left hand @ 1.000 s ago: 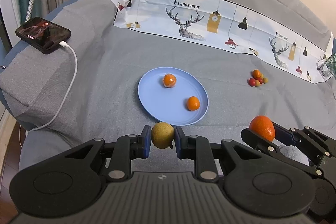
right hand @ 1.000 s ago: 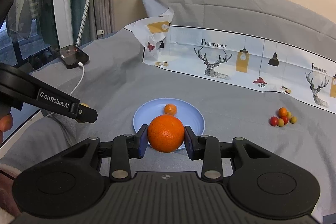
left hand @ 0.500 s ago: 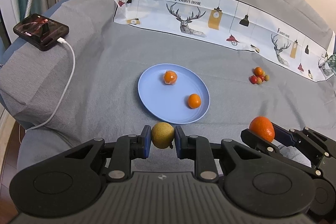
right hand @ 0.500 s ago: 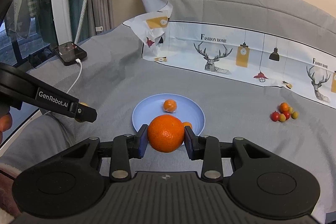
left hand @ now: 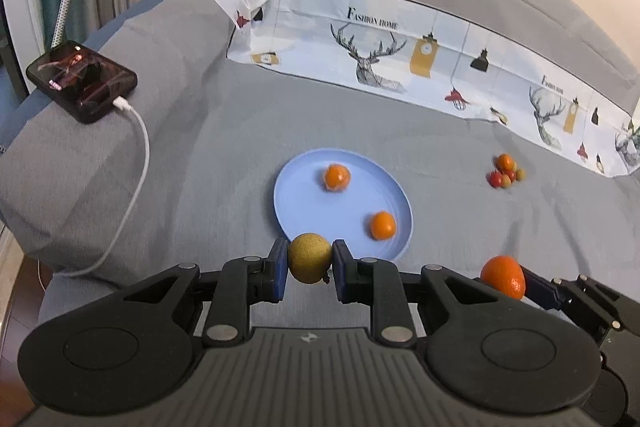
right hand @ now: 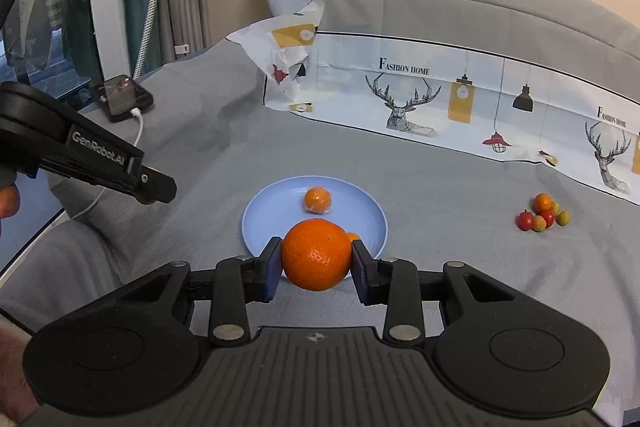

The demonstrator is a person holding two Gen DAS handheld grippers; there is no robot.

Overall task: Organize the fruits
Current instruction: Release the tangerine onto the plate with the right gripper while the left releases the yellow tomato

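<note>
Fingers: left point(left hand: 310, 265) pinch yellowish fruit point(left hand: 310, 257) | right point(right hand: 316, 263) pinch orange point(right hand: 316, 254), seemingly near plate point(right hand: 256, 215)

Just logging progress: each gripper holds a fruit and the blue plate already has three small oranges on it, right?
Not three. The left wrist view shows two small oranges on the blue plate. The left gripper holds a yellowish fruit, the right gripper a large orange.

"fashion home" on cloth point(right hand: 460, 95); "genrobot.ai" on left gripper point(right hand: 158, 189).
</note>
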